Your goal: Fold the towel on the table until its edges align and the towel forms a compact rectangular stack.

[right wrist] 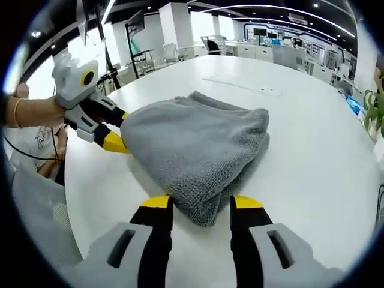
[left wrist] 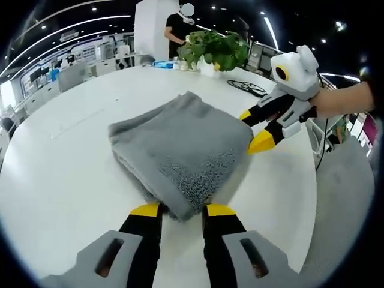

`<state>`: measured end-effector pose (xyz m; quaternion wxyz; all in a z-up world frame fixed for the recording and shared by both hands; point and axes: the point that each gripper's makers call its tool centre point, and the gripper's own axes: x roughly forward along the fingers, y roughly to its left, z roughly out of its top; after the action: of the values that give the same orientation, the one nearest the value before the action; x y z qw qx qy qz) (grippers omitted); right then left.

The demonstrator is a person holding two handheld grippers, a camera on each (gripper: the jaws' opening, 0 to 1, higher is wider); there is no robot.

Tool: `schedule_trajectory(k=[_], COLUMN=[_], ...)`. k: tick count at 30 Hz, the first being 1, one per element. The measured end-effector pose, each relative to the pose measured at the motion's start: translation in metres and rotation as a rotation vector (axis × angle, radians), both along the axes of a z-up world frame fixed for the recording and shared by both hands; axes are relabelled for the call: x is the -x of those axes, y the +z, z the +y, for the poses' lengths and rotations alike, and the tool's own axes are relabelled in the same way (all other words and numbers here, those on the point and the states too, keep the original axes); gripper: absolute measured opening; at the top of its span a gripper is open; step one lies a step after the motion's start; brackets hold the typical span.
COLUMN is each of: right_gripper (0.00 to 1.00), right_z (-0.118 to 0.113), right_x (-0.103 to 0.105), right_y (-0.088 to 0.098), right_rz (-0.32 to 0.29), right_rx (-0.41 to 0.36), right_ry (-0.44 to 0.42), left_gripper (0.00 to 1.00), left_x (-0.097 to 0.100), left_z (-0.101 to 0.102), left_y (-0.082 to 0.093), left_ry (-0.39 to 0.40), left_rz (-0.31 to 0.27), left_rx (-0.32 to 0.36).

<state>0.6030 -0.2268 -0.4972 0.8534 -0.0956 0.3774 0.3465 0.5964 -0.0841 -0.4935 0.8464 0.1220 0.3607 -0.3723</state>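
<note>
A grey towel (left wrist: 180,150) (right wrist: 198,144) lies folded into a thick, roughly rectangular stack on the white table (left wrist: 60,180) (right wrist: 312,138). My left gripper (left wrist: 183,210) is open, and the towel's near corner sits between its yellow-tipped jaws. From the right gripper view the left gripper (right wrist: 114,129) shows at the towel's left edge, held by a hand. My right gripper (right wrist: 202,203) is open too, its jaws either side of another towel corner. It shows in the left gripper view as the right gripper (left wrist: 257,127), jaws spread at the towel's right corner.
A leafy potted plant (left wrist: 213,51) and small items stand at the table's far side, with a person (left wrist: 179,27) behind. A black cable (left wrist: 247,87) lies coiled beyond the towel. The table edge (left wrist: 315,180) curves close on the right.
</note>
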Motion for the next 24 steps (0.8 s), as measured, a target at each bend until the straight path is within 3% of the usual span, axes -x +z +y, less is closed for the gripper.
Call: schedule_trajectory(k=[7, 16, 19, 24], right_gripper=[0.39, 0.38, 0.40, 0.53], right_z=[-0.001, 0.000, -0.001, -0.006], right_x=[-0.017, -0.010, -0.004, -0.003], right_y=[0.001, 0.004, 0.012, 0.029], right_rz=[-0.014, 0.003, -0.008, -0.029], right_rx=[0.028, 0.023, 0.016, -0.026], right_ry=[-0.004, 0.000, 0.008, -0.020], left_gripper=[0.26, 0.29, 0.35, 0.52], left_x=[-0.012, -0.009, -0.005, -0.009], left_z=[-0.001, 0.005, 0.008, 0.023], left_y=[0.003, 0.008, 0.020, 0.035], left_ry=[0.012, 0.046, 0.068, 0.154], left_rz=[0.003, 0.022, 0.001, -0.049], left_rx=[-0.018, 0.008, 0.032, 0.074])
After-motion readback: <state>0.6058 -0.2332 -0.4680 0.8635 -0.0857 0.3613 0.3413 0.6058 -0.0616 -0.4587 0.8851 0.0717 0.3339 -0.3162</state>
